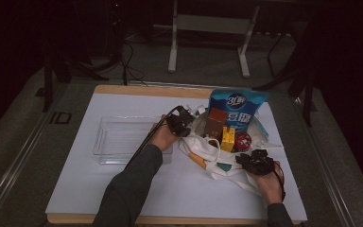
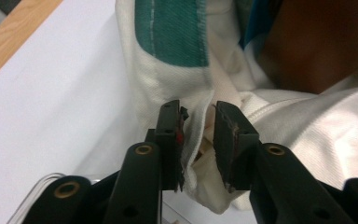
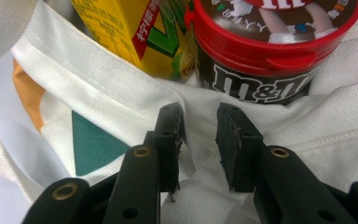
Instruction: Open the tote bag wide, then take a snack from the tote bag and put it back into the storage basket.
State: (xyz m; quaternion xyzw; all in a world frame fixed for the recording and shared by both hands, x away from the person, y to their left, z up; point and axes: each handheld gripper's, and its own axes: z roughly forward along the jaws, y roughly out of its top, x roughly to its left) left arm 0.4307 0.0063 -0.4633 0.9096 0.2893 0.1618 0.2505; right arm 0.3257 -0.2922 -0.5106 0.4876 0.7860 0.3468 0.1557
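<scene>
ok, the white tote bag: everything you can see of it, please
The white tote bag is woven cloth with green and orange patches, stitched hems and long handles. It lies slumped on the white table sheet, mouth open, beside the clear tray. Inside it sit a blue snack bag, a brown box, a yellow carton and an M&M's tub. The left gripper has a rim fold between its fingers, gap still visible; the right gripper straddles cloth near the tub.

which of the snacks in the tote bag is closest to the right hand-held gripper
The M&M's tub, round with a red lid, sits just beyond the right hand-held gripper; the yellow drink carton stands beside it, slightly farther off.
</scene>
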